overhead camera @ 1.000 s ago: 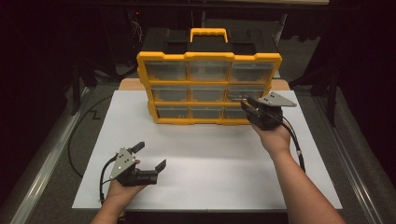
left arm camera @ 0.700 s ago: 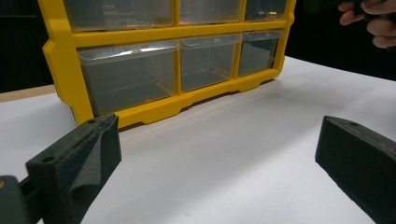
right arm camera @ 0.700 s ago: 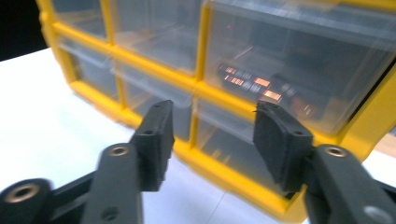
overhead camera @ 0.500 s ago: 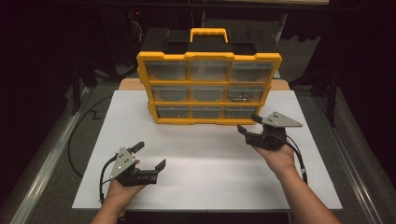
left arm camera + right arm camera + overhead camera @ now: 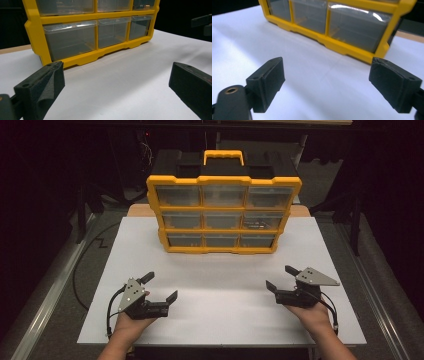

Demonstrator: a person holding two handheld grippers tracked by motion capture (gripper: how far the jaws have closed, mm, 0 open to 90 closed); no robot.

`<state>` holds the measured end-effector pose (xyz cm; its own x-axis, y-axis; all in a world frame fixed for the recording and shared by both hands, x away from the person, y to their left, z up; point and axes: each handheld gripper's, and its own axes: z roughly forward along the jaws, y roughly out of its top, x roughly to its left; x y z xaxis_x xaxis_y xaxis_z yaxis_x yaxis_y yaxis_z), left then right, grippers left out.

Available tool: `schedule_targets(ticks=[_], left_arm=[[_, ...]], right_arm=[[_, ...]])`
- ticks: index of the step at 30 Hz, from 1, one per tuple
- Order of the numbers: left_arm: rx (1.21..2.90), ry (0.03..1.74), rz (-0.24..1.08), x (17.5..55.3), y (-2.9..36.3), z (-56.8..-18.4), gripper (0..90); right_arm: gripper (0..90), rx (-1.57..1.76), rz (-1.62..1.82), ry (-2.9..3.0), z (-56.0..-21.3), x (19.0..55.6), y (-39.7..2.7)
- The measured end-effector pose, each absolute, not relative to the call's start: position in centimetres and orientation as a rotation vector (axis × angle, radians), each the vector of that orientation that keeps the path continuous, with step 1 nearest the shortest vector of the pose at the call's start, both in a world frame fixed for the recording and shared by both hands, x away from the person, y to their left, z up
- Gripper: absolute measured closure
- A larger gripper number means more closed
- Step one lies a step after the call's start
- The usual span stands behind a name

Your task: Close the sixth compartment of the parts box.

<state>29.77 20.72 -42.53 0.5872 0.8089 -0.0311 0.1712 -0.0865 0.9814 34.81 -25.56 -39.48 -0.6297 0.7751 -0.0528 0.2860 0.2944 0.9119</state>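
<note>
High view: right hand-held gripper (image 5: 281, 279) had left the drawer cabinet (image 5: 223, 215), jaws just opened, empty; left hand-held gripper (image 5: 160, 286) gaped too.

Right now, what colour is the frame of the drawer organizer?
Yellow; the drawer organizer frame shows best in the high view.

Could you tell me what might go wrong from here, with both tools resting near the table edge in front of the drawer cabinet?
1. The drawer cabinet stands upright and free on the white sheet; a pull on a high drawer might tip or slide it.
2. The right tool and the left tool are both open and empty; a cable trails from each and could snag at the table edge.
3. The clear drawers look alike, so picking the wrong one seems easy.
</note>
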Motion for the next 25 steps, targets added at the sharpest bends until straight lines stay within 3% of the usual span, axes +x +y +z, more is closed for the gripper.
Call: schedule_targets(ticks=[6,25], left_arm=[[1.614,0.855,0.656,30.0,20.6,-42.7,1.3],[1.596,0.888,0.678,29.7,20.8,-42.6,1.2]], right_arm=[[1.3,0.973,1.294,2.042,-39.7,33.6,-27.2],[1.1,0.908,1.310,2.034,-40.6,32.6,-27.0]])
